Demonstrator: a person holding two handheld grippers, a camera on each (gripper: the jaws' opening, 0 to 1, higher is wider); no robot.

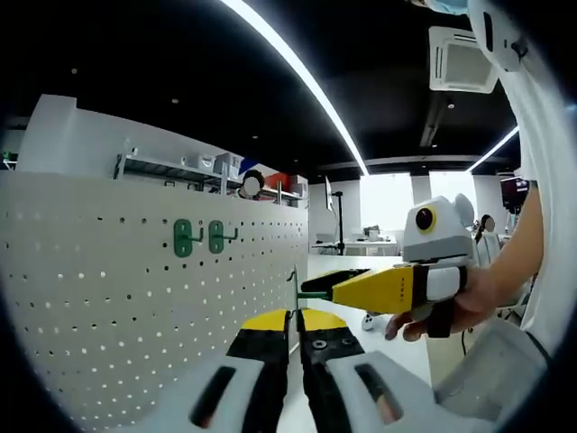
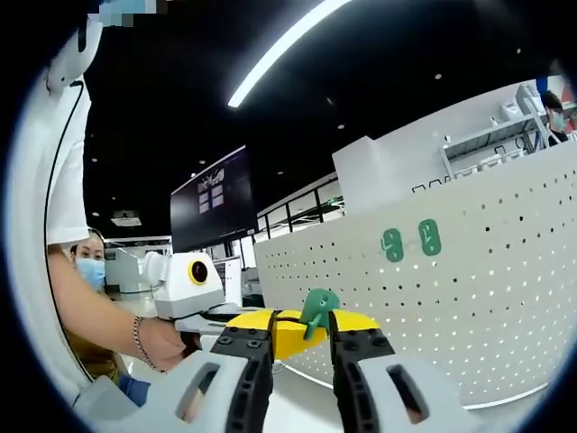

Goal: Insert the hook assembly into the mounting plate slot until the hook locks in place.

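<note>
- A white pegboard mounting plate [image 1: 135, 298] stood upright and ran across both views, its face dotted with rows of small holes.
- Two green hooks [image 2: 410, 242] were already seated side by side on the plate, high on its face.
- In the left gripper view, the right gripper [image 1: 311, 290] reached in from the right in a person's hand [image 1: 451, 311], its tips near the plate's edge.
- The left gripper [image 1: 293, 329] pointed forward with its yellow-tipped jaws close together and nothing between them.
- The right gripper's jaws were clamped on a green hook assembly [image 2: 317, 311], held in the air just short of the plate.
</note>
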